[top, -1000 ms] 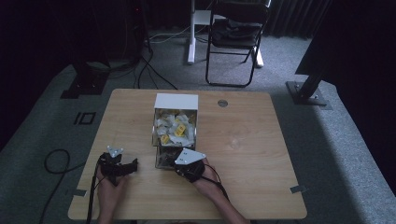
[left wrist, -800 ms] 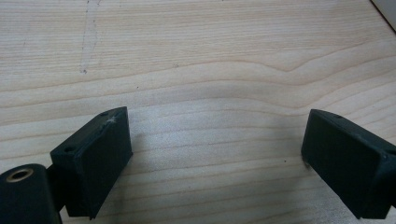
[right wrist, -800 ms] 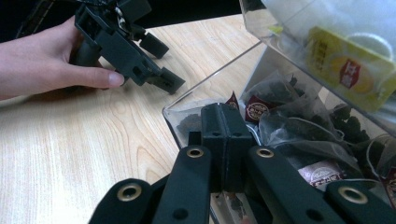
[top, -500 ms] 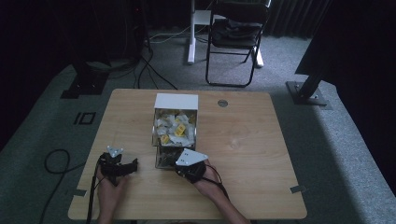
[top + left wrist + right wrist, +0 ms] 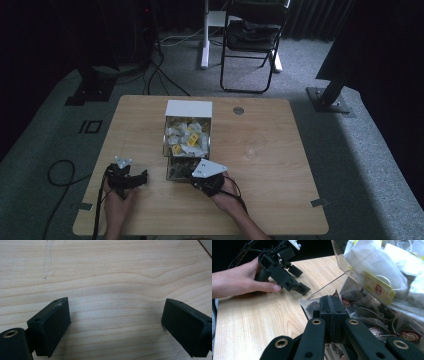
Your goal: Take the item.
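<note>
Right gripper (image 5: 331, 315) was clamped on a dark tea bag (image 5: 310, 305) at the box (image 5: 352, 267) mouth. Looked light, floppy and tearable, so pinching a corner seemed best. Left gripper (image 5: 115, 325) sat spread, empty.

Your clear box (image 5: 188, 134) stands mid-table, its far white wall upright, and it blocks any straight path across the middle. Its near end is crowded with dark tea bags (image 5: 364, 315); your right gripper (image 5: 331, 305) sits pressed against that pile, jaws together, with the box's slanted clear wall (image 5: 372, 277) just beside and above it on one side. Toward your left gripper (image 5: 131, 179) the table (image 5: 265, 165) lies bare, and the two grippers are near but apart. Between the left gripper's wide-set jaws you have plain wood. The table's right half is open right to its edge, apart from a small round cap (image 5: 238, 110) at the far side.
</note>
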{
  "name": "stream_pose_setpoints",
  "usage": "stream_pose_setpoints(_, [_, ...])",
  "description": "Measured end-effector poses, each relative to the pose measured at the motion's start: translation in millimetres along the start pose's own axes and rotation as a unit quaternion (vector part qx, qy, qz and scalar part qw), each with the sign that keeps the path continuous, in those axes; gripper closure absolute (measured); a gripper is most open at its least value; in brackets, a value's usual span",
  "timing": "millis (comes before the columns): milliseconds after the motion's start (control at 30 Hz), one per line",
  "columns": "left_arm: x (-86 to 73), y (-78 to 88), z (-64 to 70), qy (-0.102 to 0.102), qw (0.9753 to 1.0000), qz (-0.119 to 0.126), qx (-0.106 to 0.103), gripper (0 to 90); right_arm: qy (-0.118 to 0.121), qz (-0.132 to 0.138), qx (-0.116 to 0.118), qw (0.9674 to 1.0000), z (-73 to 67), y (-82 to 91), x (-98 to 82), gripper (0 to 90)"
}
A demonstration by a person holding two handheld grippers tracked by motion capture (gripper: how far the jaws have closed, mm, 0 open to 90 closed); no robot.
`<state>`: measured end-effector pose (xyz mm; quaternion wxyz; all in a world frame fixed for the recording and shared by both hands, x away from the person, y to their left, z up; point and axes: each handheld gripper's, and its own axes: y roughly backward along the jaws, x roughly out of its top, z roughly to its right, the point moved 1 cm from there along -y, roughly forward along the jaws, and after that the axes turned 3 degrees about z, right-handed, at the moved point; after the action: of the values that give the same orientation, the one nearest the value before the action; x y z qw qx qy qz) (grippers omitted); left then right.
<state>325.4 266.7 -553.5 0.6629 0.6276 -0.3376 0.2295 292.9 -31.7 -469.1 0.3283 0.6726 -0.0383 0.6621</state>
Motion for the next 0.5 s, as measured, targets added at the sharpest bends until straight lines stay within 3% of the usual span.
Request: stream_pose_setpoints(500, [0.0, 0.0, 0.0, 0.0, 1.0, 0.0, 0.0, 9.0, -0.002, 0.011, -0.017, 0.9998, 3.5, 21.9, -0.1, 90.0])
